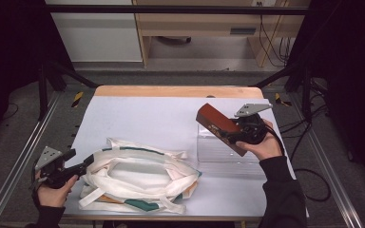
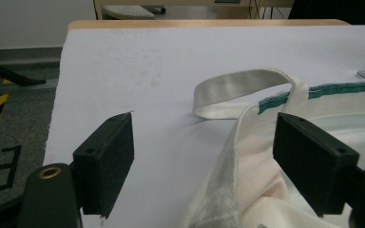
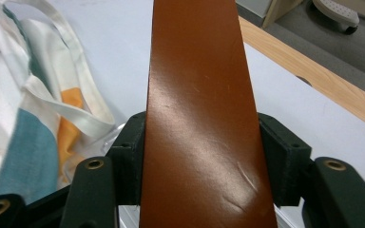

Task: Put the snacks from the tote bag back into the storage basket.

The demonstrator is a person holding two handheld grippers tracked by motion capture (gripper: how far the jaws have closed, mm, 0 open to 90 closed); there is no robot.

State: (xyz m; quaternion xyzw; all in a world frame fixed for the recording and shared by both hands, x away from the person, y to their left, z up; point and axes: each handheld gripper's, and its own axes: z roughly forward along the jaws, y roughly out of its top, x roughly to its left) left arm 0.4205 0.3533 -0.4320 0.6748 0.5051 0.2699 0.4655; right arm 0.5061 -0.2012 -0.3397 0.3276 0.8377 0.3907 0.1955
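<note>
While the right gripper [image 1: 228, 135] pinches a long brown case [image 1: 220, 127] at the bench's 3 o'clock, the left gripper's [image 2: 204, 156] fingers sit spread around the tote bag's [image 1: 140, 175] rim at 7 o'clock, not squeezing.

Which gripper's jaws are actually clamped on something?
The right gripper: its jaws press both sides of the brown case. The left gripper stands open at the tote bag rim.

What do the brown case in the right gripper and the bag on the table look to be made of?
Brown case: probably smooth leather or a leather-look plastic, semi-gloss with fine scuffs. Bag: soft woven cloth, likely cotton canvas, matte cream with teal and orange patches and webbing straps.
</note>
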